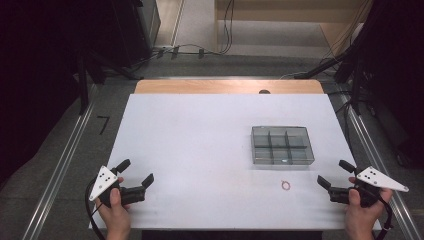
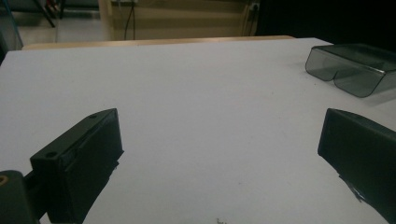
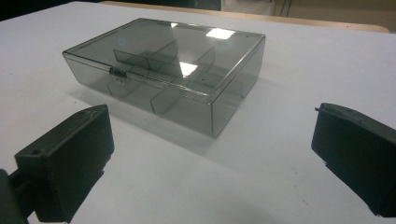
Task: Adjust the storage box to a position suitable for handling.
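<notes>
On the right half of the white table (image 1: 200, 150) sits a smoky clear plastic box (image 1: 282, 145) with inner dividers, lid shut, a small ring (image 1: 286, 185) just before it. Both the left hand-held gripper (image 1: 136, 176) and right hand-held gripper (image 1: 332, 173) rest wide apart, holding nothing. A careless nudge could slide the light box (it looks slick) or scatter the ring.

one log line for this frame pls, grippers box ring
left gripper open, empty | right gripper open, empty | box closed | ring on table
</notes>
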Motion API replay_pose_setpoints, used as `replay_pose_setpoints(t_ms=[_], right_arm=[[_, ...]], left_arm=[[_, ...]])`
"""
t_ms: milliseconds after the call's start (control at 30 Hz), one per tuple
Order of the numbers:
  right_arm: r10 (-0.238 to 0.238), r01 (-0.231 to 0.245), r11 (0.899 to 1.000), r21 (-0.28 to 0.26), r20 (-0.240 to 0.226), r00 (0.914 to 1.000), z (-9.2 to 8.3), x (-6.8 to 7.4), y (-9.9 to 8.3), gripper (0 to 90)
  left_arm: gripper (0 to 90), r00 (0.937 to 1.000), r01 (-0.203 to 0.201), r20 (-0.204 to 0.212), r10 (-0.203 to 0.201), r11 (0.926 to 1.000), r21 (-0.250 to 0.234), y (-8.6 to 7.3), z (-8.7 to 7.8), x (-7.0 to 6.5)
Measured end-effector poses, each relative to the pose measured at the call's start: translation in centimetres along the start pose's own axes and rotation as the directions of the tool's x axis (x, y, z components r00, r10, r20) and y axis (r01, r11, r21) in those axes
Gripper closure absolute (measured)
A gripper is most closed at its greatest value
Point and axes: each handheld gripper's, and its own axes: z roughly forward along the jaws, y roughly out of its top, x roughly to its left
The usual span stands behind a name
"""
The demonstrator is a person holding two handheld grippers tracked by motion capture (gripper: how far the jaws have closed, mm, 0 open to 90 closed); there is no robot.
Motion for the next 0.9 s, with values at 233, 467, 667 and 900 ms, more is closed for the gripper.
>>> replay_pose_setpoints(t_ms=[233, 467, 667, 900], right_arm=[[-0.002, 0.002, 1.0, 0.003, 0.003, 1.0, 0.0, 0.0, 0.1, 0.0], [0.003, -0.003, 1.0, -0.004, -0.002, 1.0, -0.1, 0.0, 0.4, 0.0], [0.003, -0.003, 1.0, -0.001, 0.01, 0.9999, 0.7, 0.6, 1.7, 7.7], [0.055, -0.055, 0.998, -0.012, 0.043, 0.9976, 1.9, 0.3, 3.6, 36.1]], left_arm=[[0.0, 1.0, -0.005, 0.005, 0.006, 1.0, -0.006, 0.0, 0.0, 0.0], [0.0, 0.9999, -0.012, -0.002, 0.012, 0.9999, -0.001, 0.0, 0.0, -0.2], [0.0, 0.9998, -0.02, -0.009, 0.02, 0.9998, 0.004, 0.0, 0.0, -0.3], [0.0, 0.9991, -0.04, -0.013, 0.04, 0.999, 0.021, 0.0, 0.3, -0.6]])
